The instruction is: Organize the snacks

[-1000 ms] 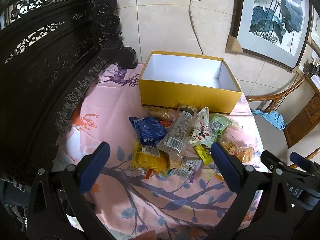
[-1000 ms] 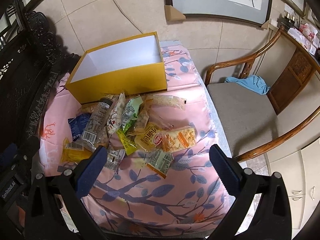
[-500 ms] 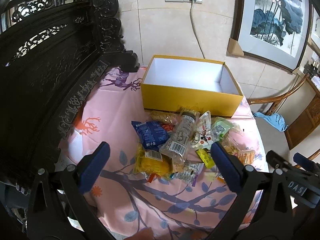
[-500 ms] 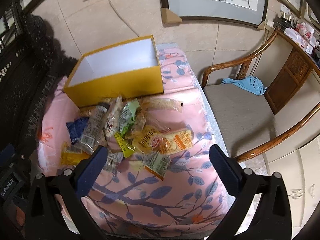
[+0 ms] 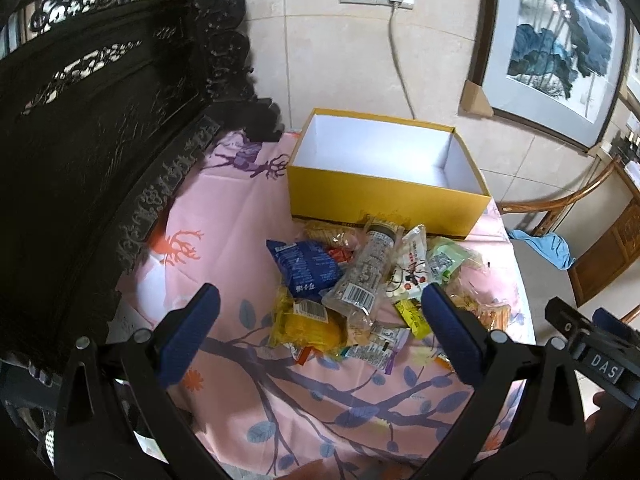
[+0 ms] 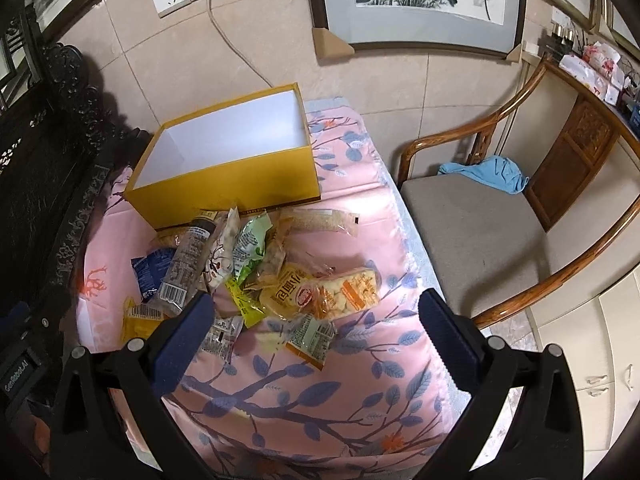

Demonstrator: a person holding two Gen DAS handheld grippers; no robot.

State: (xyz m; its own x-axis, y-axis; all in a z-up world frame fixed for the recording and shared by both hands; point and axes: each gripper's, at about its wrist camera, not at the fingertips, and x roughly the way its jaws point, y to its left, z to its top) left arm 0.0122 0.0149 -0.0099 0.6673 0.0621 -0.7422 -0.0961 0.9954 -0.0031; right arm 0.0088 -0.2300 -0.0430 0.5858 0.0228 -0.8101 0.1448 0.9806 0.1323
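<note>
An empty yellow box (image 5: 384, 200) with a white inside stands at the back of the table; it also shows in the right wrist view (image 6: 224, 192). A heap of snack packets lies in front of it: a blue bag (image 5: 306, 266), a clear tube-shaped pack (image 5: 366, 272), a yellow pack (image 5: 306, 324), a green pack (image 6: 250, 242) and an orange-yellow cracker bag (image 6: 320, 290). My left gripper (image 5: 320, 332) is open and empty, above the table's near side. My right gripper (image 6: 316, 336) is open and empty, above the near right of the heap.
A pink floral cloth (image 5: 224, 240) covers the table. A dark carved wooden screen (image 5: 80, 140) stands along the left. A wooden chair (image 6: 480, 216) with a blue rag stands right of the table. A cable (image 5: 398, 60) hangs from the wall socket behind the box.
Both grippers have drawn back and risen a little, so the box and snack heap sit slightly farther off. No snack has moved. Both stay open.
</note>
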